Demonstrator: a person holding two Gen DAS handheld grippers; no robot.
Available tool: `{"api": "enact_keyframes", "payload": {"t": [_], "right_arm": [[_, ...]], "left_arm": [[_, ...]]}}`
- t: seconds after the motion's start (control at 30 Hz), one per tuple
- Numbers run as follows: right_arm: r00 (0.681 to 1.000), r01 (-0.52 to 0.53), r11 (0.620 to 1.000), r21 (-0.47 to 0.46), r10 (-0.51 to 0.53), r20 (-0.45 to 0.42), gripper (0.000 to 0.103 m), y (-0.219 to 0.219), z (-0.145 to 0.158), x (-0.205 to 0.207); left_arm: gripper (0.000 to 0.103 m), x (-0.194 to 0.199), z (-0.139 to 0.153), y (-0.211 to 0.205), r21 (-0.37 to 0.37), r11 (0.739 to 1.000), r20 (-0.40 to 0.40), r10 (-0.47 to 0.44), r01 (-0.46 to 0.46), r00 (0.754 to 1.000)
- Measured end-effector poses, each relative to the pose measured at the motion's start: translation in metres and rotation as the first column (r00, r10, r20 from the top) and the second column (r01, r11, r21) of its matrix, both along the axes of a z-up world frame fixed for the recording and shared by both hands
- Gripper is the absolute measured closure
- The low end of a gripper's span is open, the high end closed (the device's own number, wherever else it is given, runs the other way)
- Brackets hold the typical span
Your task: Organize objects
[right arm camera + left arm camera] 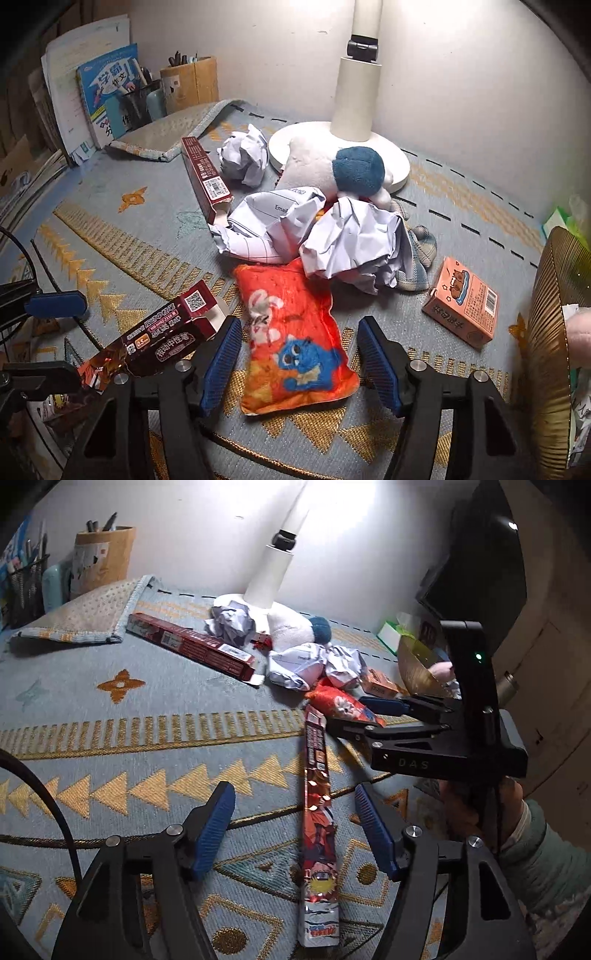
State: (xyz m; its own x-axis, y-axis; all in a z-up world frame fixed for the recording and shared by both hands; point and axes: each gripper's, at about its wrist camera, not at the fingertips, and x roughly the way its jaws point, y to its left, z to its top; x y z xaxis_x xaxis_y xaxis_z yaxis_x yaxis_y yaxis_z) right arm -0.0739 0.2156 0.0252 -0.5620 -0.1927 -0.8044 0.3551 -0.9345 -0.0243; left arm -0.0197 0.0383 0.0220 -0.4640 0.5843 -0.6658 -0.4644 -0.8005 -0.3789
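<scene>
Two grippers work over a table covered with a blue-and-gold patterned mat (pixel 110 709). The left gripper (pixel 295 827) stands with its jaws apart, and one long comic-printed pen box (pixel 319 834) lies on the mat between its blue pads without touching either; no pad presses on it. Past the far end of that box sits the right gripper (pixel 354 716), seen from the side. In the right wrist view the right gripper (pixel 299 360) also has its jaws apart, straddling one orange printed pouch (pixel 295 339) that lies flat just ahead of and between the pads; whether the pads touch the pouch cannot be told, but they do not clamp it. To its left the end of the same pen box (pixel 166 328) juts in. Beyond the pouch lie three crumpled paper balls: one (pixel 245 155) farthest away, two (pixel 273 225) (pixel 354 240) close together. A second long box, dark red (pixel 205 177), lies far left of them, so there are two long boxes. One small orange carton (pixel 461 302) rests to the right of the gripper. One white plush toy with a blue end (pixel 354 170) leans on the one white lamp base (pixel 399 162). Two pen holders, one tan (pixel 190 85) and one black mesh (pixel 138 99), stand at the far left corner.
</scene>
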Motion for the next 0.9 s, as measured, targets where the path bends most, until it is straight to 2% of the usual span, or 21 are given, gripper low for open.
{"api": "enact_keyframes", "payload": {"t": [0.03,0.13,0.17,0.2,0.23,0.3,0.33,0.4,0.57,0.7,0.73,0.8,0.83,0.9], "right_arm": [[1.0,0.019,1.0,0.001,-0.019,-0.009,0.063,0.001,0.001,0.001],[1.0,0.03,0.999,-0.019,-0.03,0.004,0.068,0.007,0.004,0.008],[0.999,0.032,0.999,-0.024,-0.032,0.008,0.069,0.01,0.005,0.013],[0.999,0.031,0.999,-0.03,-0.031,0.009,0.071,0.014,0.007,0.02],[0.999,0.033,0.999,-0.034,-0.033,0.01,0.072,0.017,0.01,0.028],[0.999,0.048,0.998,-0.044,-0.047,0.013,0.072,0.028,0.014,0.049],[0.998,0.06,0.997,-0.047,-0.059,0.015,0.072,0.035,0.016,0.061],[0.996,0.092,0.995,-0.049,-0.091,0.017,0.072,0.053,0.021,0.084],[0.981,0.193,0.979,-0.065,-0.192,0.029,0.072,0.101,0.028,0.139],[0.964,0.258,0.962,-0.085,-0.25,0.093,0.071,0.122,0.01,0.156],[0.964,0.262,0.959,-0.109,-0.255,0.071,0.07,0.126,0.01,0.16],[0.965,0.258,0.958,-0.126,-0.249,0.08,0.063,0.125,0.01,0.16],[0.969,0.243,0.961,-0.136,-0.232,0.089,0.054,0.122,0.01,0.158],[0.973,0.225,0.968,-0.111,-0.219,0.071,0.049,0.114,0.01,0.157]], "left_arm": [[0.038,0.002,0.0,0.006,-0.025,0.999,0.001,-0.027,0.027,1.0],[0.042,0.008,-0.003,0.033,-0.165,0.984,-0.002,-0.067,0.065,0.998],[0.048,0.011,-0.002,0.041,-0.218,0.974,-0.019,-0.066,0.061,0.998],[0.06,0.014,-0.002,0.049,-0.265,0.962,-0.027,-0.071,0.061,0.997],[0.066,0.016,-0.001,0.056,-0.301,0.952,-0.033,-0.076,0.062,0.997],[0.087,0.02,-0.001,0.066,-0.342,0.938,-0.038,-0.077,0.059,0.996],[0.087,0.022,0.0,0.069,-0.353,0.934,-0.048,-0.071,0.05,0.996],[0.088,0.03,0.004,0.072,-0.347,0.937,-0.078,-0.069,0.038,0.995],[0.088,0.065,0.022,0.077,-0.274,0.96,-0.089,-0.085,0.057,0.992],[0.088,0.08,0.019,0.08,-0.263,0.963,-0.067,-0.081,0.061,0.994],[0.088,0.08,0.016,0.08,-0.264,0.963,-0.059,-0.077,0.059,0.995],[0.088,0.077,0.01,0.08,-0.258,0.965,-0.038,-0.061,0.049,0.997],[0.088,0.077,0.007,0.079,-0.247,0.968,-0.029,-0.055,0.046,0.998],[0.088,0.077,0.007,0.077,-0.231,0.972,-0.019,-0.045,0.04,0.999]]}}
